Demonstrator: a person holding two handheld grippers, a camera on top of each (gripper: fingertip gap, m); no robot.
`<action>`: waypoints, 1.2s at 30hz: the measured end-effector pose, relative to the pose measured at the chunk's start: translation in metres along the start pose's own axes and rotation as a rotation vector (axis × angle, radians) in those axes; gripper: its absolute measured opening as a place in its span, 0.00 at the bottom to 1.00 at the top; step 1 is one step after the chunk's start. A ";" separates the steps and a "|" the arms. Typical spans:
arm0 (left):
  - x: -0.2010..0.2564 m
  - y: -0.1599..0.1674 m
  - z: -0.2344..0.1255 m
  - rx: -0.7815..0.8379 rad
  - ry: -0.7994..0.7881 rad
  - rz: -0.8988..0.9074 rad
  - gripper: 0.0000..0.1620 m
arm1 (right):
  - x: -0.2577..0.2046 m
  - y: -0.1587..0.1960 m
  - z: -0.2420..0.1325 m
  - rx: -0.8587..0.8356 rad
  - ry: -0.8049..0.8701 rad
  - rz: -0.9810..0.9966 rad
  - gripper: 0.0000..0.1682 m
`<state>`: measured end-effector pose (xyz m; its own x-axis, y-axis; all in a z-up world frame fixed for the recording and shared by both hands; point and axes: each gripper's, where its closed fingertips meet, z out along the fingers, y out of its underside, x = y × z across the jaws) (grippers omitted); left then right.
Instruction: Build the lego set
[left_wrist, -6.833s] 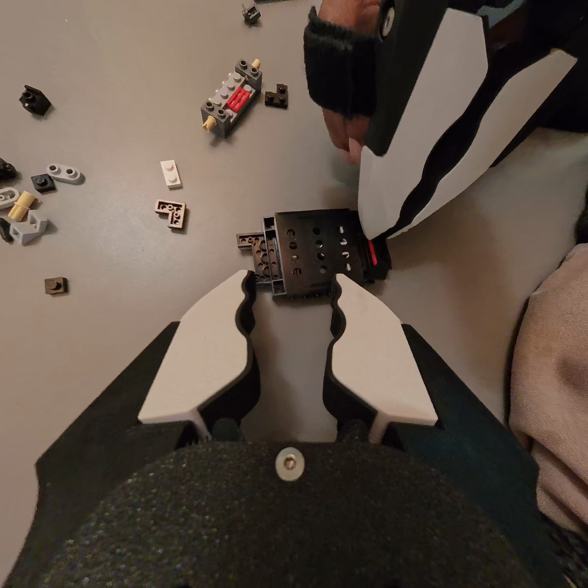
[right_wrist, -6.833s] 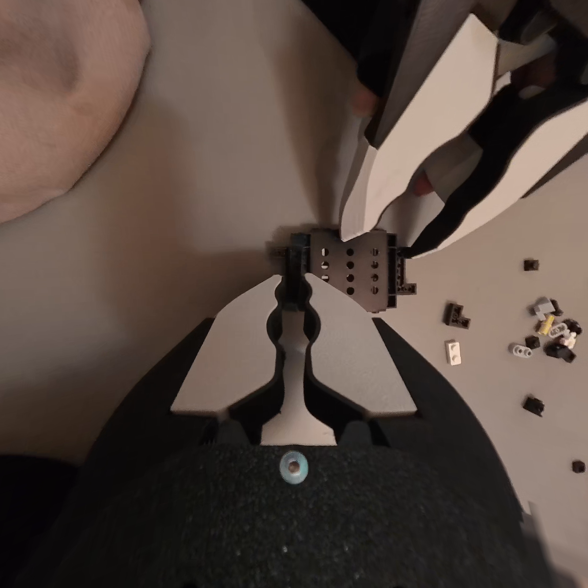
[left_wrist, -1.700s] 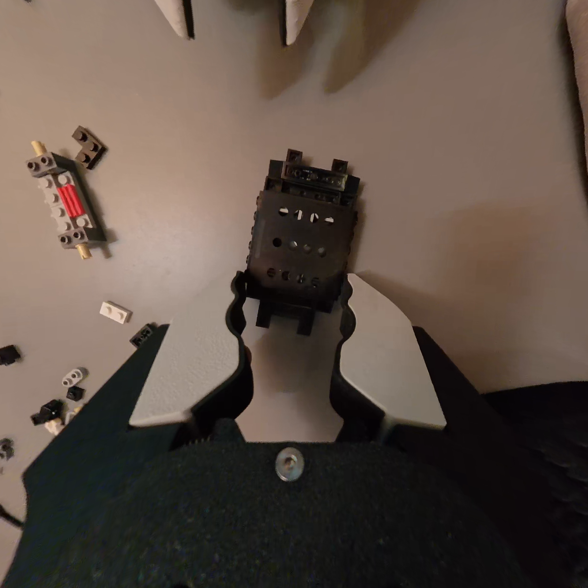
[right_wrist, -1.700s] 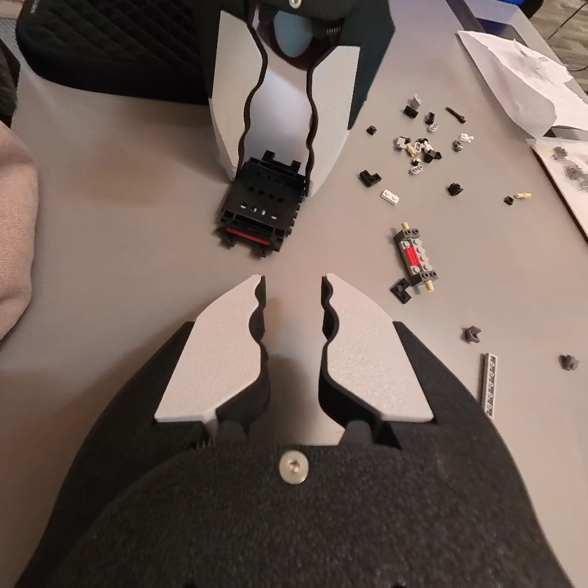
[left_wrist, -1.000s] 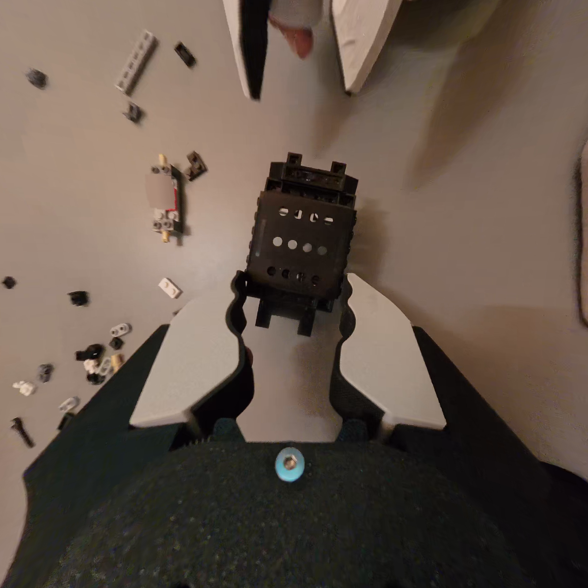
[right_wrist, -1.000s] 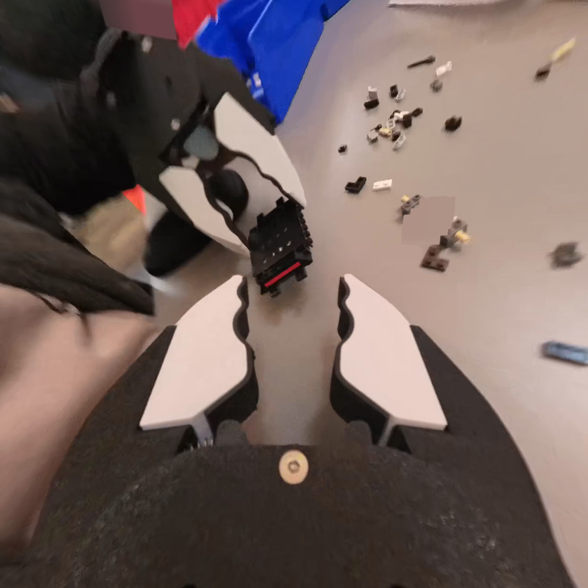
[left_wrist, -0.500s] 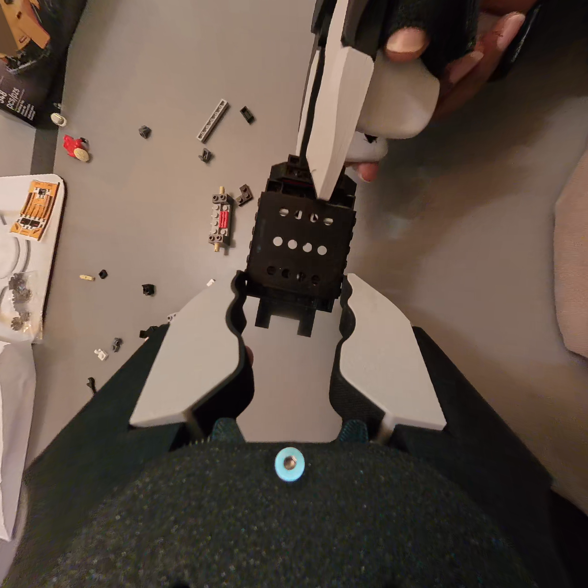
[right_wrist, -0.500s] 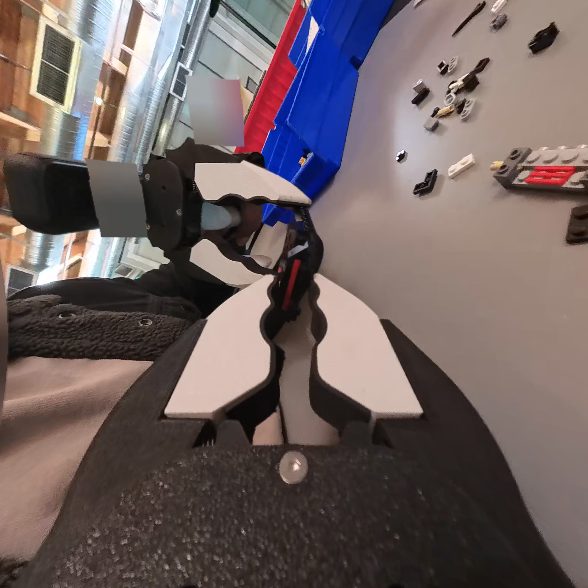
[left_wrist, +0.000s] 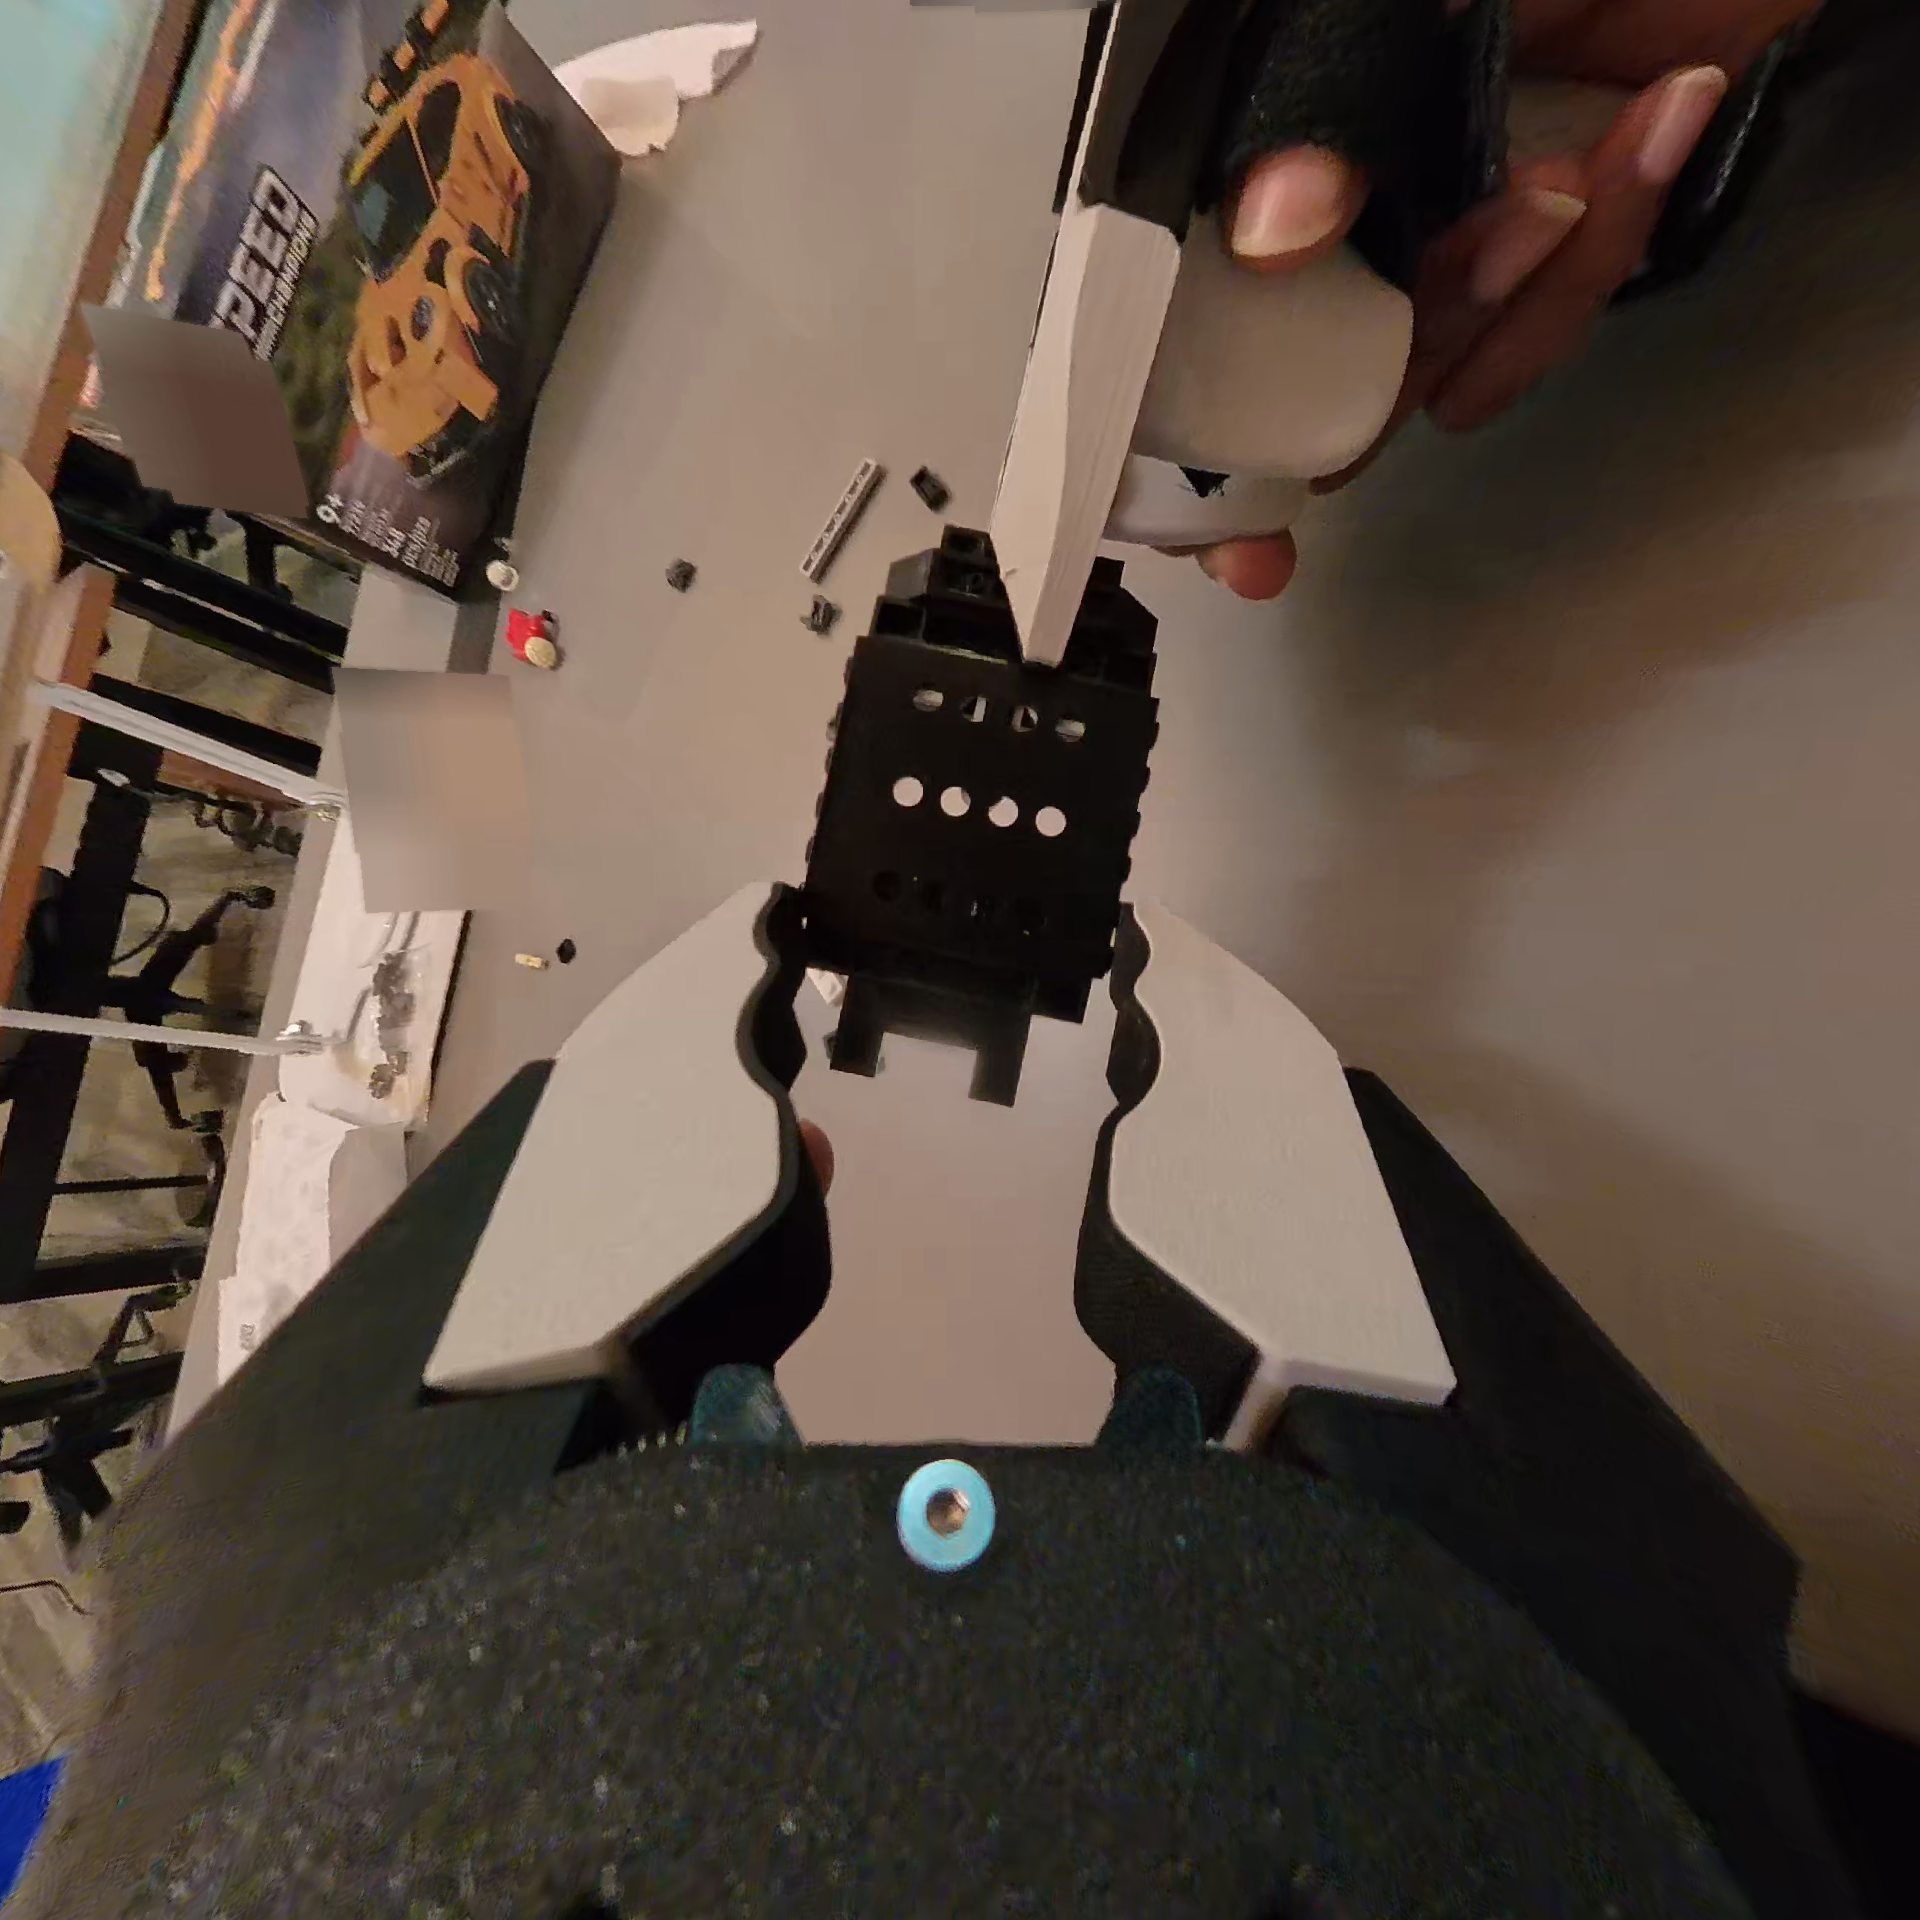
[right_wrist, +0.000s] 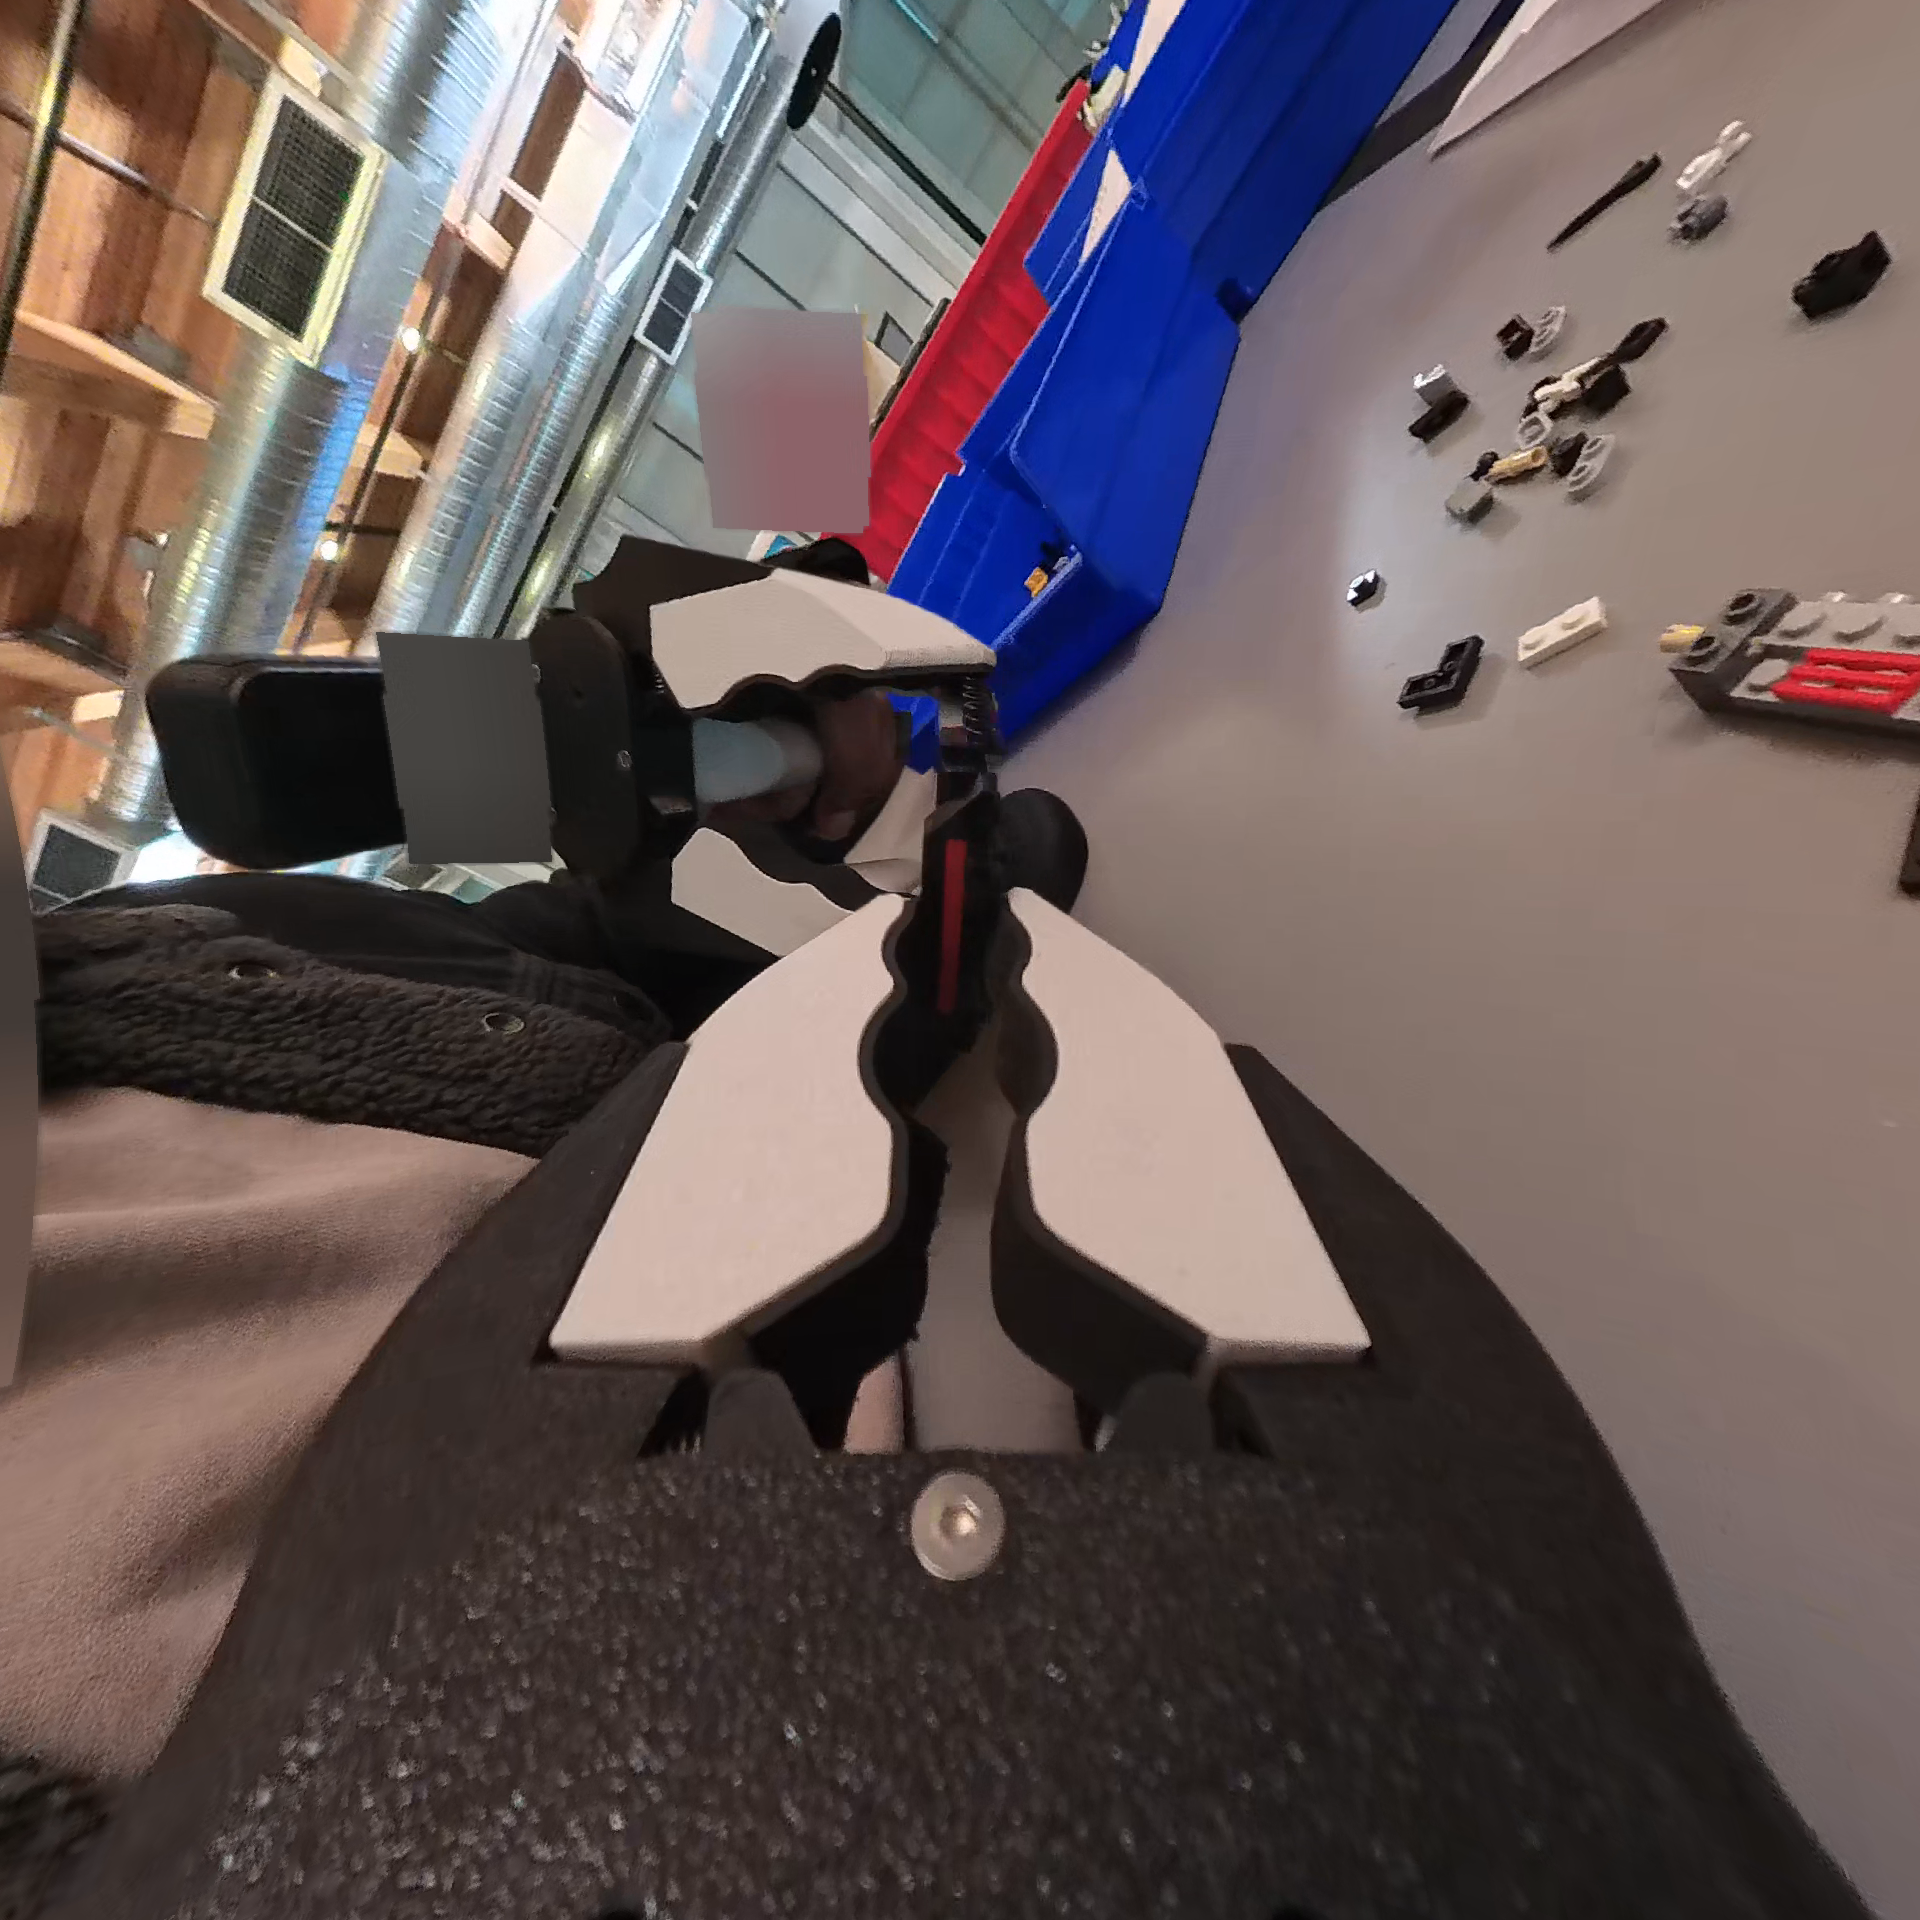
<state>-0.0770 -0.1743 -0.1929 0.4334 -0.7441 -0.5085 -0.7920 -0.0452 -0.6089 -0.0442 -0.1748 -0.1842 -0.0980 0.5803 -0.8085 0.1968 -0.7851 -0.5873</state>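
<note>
The left gripper clamps the near end of the black lego assembly, its two pale fingers pressed against the block's sides with a wide gap between them, and holds it up above the grey table. The assembly's underside faces the left wrist camera, showing rows of round holes; what lies on its far face cannot be seen from here. The right gripper is closed to a narrow slot on the assembly's opposite end, where a thin red strip runs along the black piece between the fingers; how deep the grip goes is hidden by the fingers themselves. In the left wrist view the right gripper appears edge-on from above, one white finger reaching down onto the block's far end, with a person's hand wrapped round its handle and cut off by the frame. In the right wrist view the left gripper shows farther off, partly masked by a grey patch. On the table lie loose small pieces, a white plate, a grey and red sub-build cut off at the edge, and a long grey bar. The set's box rests at the table's far corner, beside blue bins.
</note>
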 end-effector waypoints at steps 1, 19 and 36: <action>0.001 -0.001 -0.001 0.007 -0.004 0.002 0.35 | -0.001 0.001 -0.001 -0.002 -0.007 -0.008 0.06; 0.038 -0.032 -0.008 0.272 0.484 -0.409 0.09 | -0.024 0.021 -0.008 -0.303 0.023 -0.714 0.07; 0.038 -0.029 -0.004 0.241 0.351 -0.240 0.09 | -0.033 0.016 -0.001 -0.341 0.058 -0.989 0.07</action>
<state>-0.0395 -0.2042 -0.1918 0.3874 -0.9133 -0.1259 -0.5473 -0.1179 -0.8286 -0.0368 -0.2067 -0.1671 -0.3204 0.9466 0.0350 0.3201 0.1429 -0.9365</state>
